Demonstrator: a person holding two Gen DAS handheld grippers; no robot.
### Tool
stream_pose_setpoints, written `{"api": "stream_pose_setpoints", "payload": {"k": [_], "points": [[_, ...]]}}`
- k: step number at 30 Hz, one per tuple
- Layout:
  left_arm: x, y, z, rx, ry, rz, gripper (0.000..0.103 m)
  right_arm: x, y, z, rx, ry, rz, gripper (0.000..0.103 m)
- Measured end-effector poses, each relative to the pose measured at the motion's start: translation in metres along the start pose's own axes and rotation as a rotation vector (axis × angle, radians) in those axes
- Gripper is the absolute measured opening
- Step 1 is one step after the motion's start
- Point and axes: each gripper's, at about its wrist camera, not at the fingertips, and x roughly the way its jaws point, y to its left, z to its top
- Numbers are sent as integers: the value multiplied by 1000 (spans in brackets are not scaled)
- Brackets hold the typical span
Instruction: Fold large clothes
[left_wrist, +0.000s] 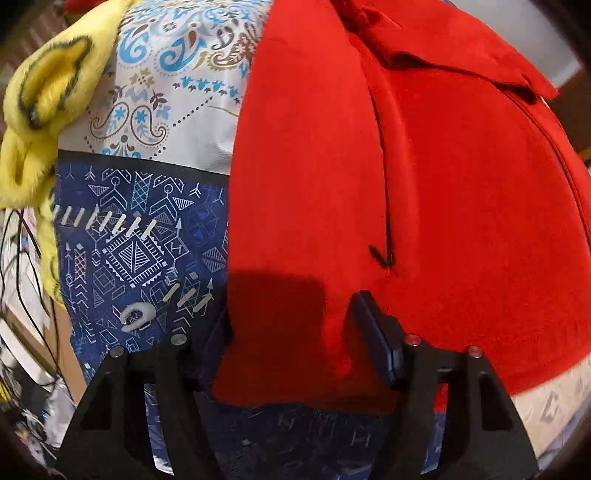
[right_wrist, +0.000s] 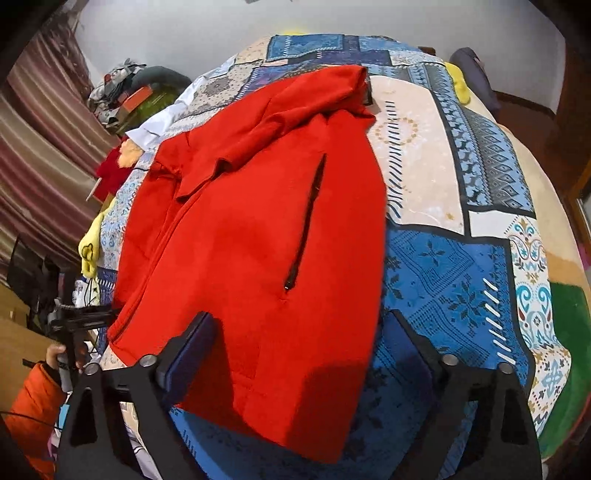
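Observation:
A large red jacket with a black pocket zipper lies spread on the patterned bedspread. In the left wrist view the jacket fills the right side. My left gripper is open, its fingers either side of the jacket's lower corner, which lies between them. My right gripper is open, its jaws wide apart around the jacket's near hem. The left gripper also shows small at the left of the right wrist view, held by a hand in an orange sleeve.
A yellow plush toy lies at the bed's left edge. Cables and clutter sit beside the bed. Striped curtains and piled items stand at the far left. A green blanket lies at the right.

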Motion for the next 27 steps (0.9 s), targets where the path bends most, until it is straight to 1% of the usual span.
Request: {"api": "stream_pose_setpoints", "payload": {"k": [1,2,4,5,6,7,8,9,10,11,12,13,15,17,19,21,22,25,26,27], "points": [[0,-1,0,-10,-2,-4,57,0,1,1,-4,-2,8,76],[-1,-2,0,-16,0,-20,51,0,4,3,-14,-2,16,72],[-1,-8,0,-19,15,-54,28,-1,6,5,-26,-6,34,54],[-1,-11,0,-15,24,-70,20,0,8,6,-25,-7,48,49],[-1,-15,1,-6,35,-81,9,1,8,8,-21,-9,59,40],[-1,-20,1,5,36,-71,8,1,9,9,-19,-9,70,31],[-2,-25,2,25,33,-51,6,3,10,11,-13,-7,80,27],[-3,-30,3,42,32,-40,5,4,10,12,-8,-3,86,20],[-6,-38,4,75,27,-16,5,5,10,15,-1,3,98,15],[-12,-44,5,108,5,2,5,7,10,18,12,13,121,13],[-24,-52,7,136,-51,10,5,10,10,21,24,24,139,11],[-34,-57,9,144,-83,4,5,13,10,26,37,37,165,9],[-56,-66,18,140,-150,-21,4,16,10,34,47,38,191,7],[-74,-72,26,141,-196,-40,4,17,13,44,46,30,202,7],[-95,-77,45,145,-245,-70,4,17,18,57,28,16,217,7],[-109,-81,59,149,-283,-87,4,15,24,75,21,-8,260,7],[-116,-86,71,151,-305,-96,4,14,26,82,19,-15,268,7],[-137,-90,95,130,-360,-129,4,12,33,111,-2,-56,259,7],[-141,-89,100,119,-376,-132,4,12,34,119,-8,-65,255,7],[-145,-87,113,109,-392,-133,4,13,35,126,-14,-70,249,7]]}}
